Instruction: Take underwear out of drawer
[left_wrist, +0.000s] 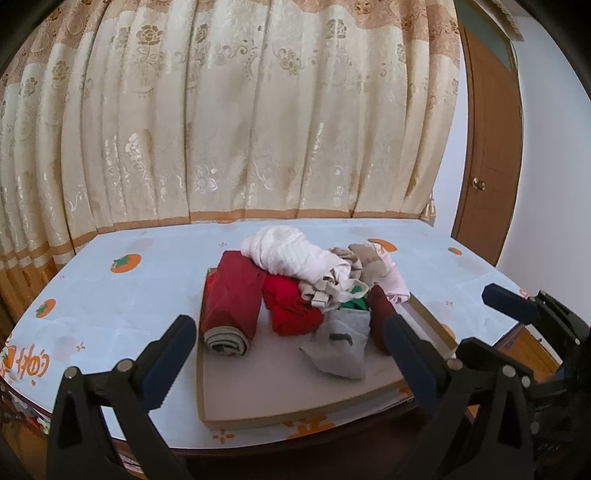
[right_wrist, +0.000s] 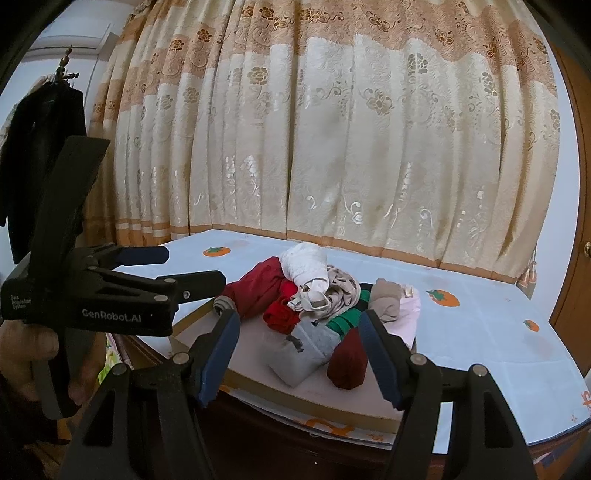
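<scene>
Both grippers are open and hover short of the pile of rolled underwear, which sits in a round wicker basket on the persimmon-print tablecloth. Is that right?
Not quite: the pile of rolled underwear lies in a flat, shallow rectangular drawer tray, not a round wicker basket, as the left wrist view shows. The rest holds: the left gripper and right gripper are open and short of the pile, on the persimmon-print tablecloth.

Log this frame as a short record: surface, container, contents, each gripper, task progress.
surface: table under a pale cloth printed with orange fruit
container: shallow cardboard tray near the table's front edge
contents: rolled dark red garment, bright red piece, white bundle on top, grey piece, smaller dark red roll
left gripper: open, empty, short of the pile
right gripper: open, empty, aimed at the grey piece
progress: nothing lifted out yet
</scene>
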